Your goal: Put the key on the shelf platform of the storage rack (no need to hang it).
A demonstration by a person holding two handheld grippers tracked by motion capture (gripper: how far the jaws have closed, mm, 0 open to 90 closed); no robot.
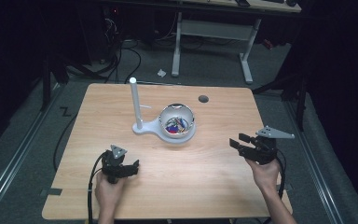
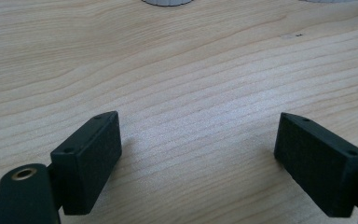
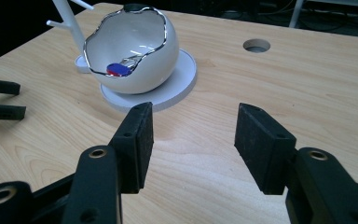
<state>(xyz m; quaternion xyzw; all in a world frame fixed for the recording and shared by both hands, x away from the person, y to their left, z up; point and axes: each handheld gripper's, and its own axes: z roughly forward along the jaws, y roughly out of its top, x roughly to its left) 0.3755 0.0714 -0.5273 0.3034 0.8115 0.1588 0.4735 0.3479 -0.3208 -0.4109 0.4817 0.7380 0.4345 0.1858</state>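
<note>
A white egg-shaped bowl (image 1: 177,122) with a silver wavy rim sits on a round white base (image 1: 186,136) near the table's middle; it holds several small coloured pieces (image 1: 176,124), a blue and red one (image 3: 117,69) among them. A white post (image 1: 135,102) with short pegs rises from the same base to the bowl's left. My left gripper (image 1: 134,167) rests low on the front left of the table, open, with bare wood between its jaws (image 2: 198,149). My right gripper (image 1: 238,141) hovers at the front right, open and empty, pointing toward the bowl (image 3: 130,51).
A round cable hole (image 1: 203,99) lies in the wooden table (image 1: 214,177) behind the bowl. Table edges are close to both hands at the front. A white desk frame (image 1: 212,37) and cables stand on the floor beyond. The other gripper's fingers (image 3: 2,112) show at the left.
</note>
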